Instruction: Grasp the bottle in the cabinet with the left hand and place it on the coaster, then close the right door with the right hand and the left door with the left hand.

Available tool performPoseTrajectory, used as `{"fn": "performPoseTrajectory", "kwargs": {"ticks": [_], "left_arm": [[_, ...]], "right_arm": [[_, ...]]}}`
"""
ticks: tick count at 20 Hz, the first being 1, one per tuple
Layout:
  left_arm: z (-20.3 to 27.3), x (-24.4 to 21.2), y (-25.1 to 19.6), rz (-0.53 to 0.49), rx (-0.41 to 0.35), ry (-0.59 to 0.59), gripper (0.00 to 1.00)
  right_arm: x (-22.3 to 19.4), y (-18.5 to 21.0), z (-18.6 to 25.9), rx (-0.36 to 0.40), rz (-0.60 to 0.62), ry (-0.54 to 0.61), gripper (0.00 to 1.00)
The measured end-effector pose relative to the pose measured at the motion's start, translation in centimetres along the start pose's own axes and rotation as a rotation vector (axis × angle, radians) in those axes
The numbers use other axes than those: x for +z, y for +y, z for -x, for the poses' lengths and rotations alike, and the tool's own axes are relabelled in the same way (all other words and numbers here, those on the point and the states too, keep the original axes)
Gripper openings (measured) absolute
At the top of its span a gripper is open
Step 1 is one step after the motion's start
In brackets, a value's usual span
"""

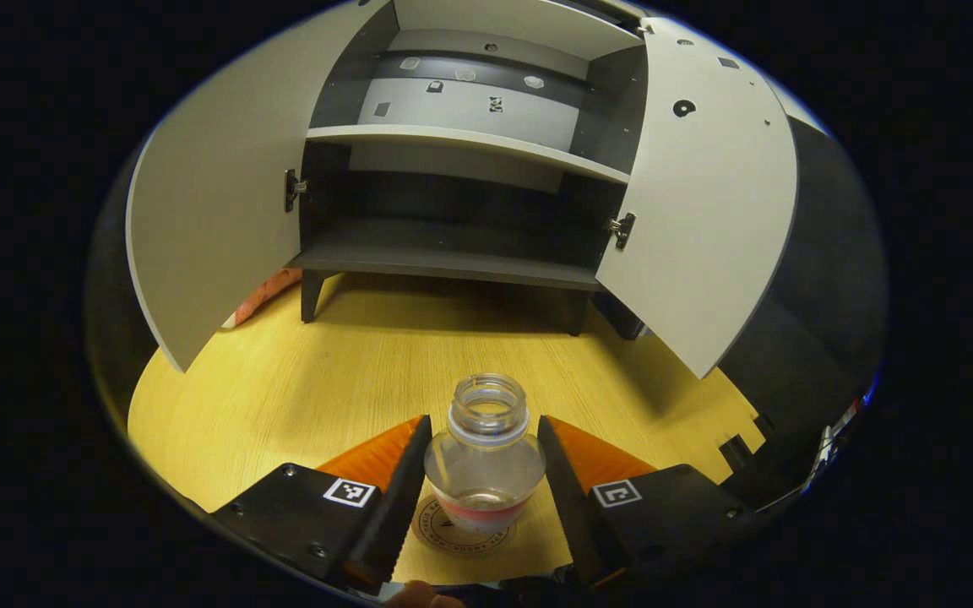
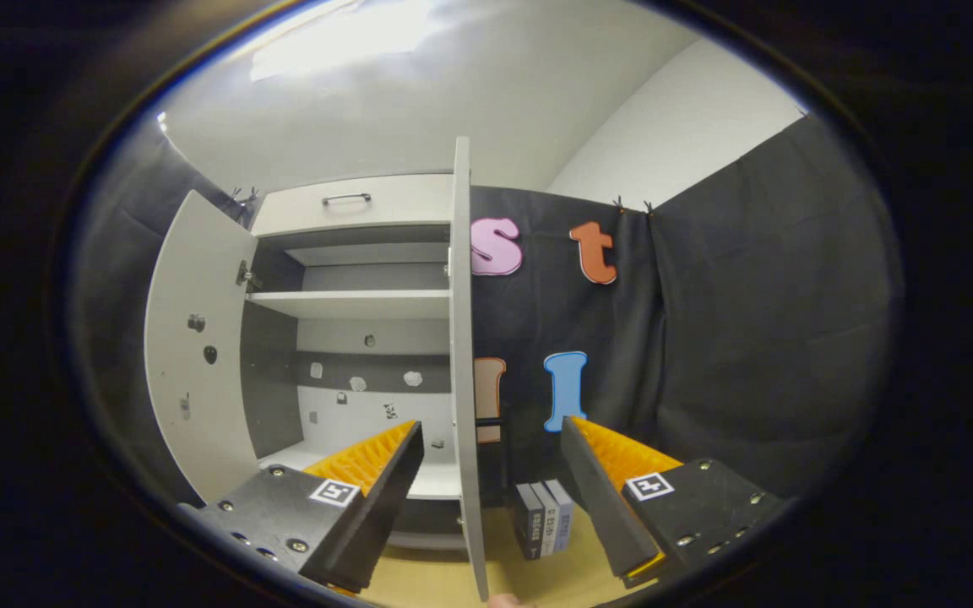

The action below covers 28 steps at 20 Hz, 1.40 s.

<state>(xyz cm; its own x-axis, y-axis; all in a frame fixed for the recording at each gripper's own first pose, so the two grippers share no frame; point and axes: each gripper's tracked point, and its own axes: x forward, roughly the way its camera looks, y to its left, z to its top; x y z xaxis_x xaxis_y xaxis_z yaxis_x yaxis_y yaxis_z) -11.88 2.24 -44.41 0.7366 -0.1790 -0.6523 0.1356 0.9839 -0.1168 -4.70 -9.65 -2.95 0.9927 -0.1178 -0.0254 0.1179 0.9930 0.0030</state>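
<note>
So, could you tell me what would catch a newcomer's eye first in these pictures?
Probably the clear, capless bottle standing on the round coaster on the yellow wooden table, between the fingers of the left tool. Behind it the cabinet gapes with both doors swung wide. In the right gripper view, the edge of the right door runs between the open fingers of the right tool.

Between the left claw's fingers: clear glossy plastic bottle point(image 1: 486, 456). Beyond: matt wood-grain table point(image 1: 326, 371), smooth matt doors point(image 1: 208, 211), metal hinges point(image 1: 622, 228).

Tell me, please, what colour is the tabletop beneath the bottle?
Yellow wood-grain tabletop, clearest in the left gripper view.
</note>
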Motion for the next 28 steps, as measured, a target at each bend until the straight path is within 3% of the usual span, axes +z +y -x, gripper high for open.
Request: {"fn": "performPoseTrajectory", "kwargs": {"ticks": [2,9,17,18,20,22,23,28], "left_arm": [[0.3,0.3,-0.1,-0.012,0.0,-0.003,0.78],[1.2,1.1,-0.7,-0.023,-0.001,-0.016,0.79],[1.5,-0.5,-0.4,-0.062,0.02,0.049,0.78],[1.6,-0.5,-0.3,-0.068,0.029,0.05,0.79],[1.7,0.1,-0.2,-0.086,0.039,0.029,0.82],[1.7,0.4,-0.4,-0.094,0.036,0.025,0.84],[1.7,0.6,-0.5,-0.094,0.034,0.023,0.84],[2.4,2.3,-1.1,-0.1,0.024,-0.004,0.84]], "right_arm": [[-0.1,-0.1,-0.1,-0.001,-0.003,0.0,0.94],[-0.5,-0.3,-0.2,-0.003,-0.014,0.004,0.94],[-0.9,-0.5,-0.4,-0.006,-0.023,0.01,0.94],[-0.9,-0.4,-0.4,-0.004,-0.022,0.012,0.98],[-1.0,-0.4,-0.4,-0.004,-0.016,0.01,0.94],[-1.1,-0.4,-0.4,-0.005,-0.014,0.01,0.98],[-1.2,-0.4,-0.5,-0.005,-0.014,0.011,0.94],[-1.5,-0.5,-0.6,-0.006,-0.015,0.017,0.94]]}}
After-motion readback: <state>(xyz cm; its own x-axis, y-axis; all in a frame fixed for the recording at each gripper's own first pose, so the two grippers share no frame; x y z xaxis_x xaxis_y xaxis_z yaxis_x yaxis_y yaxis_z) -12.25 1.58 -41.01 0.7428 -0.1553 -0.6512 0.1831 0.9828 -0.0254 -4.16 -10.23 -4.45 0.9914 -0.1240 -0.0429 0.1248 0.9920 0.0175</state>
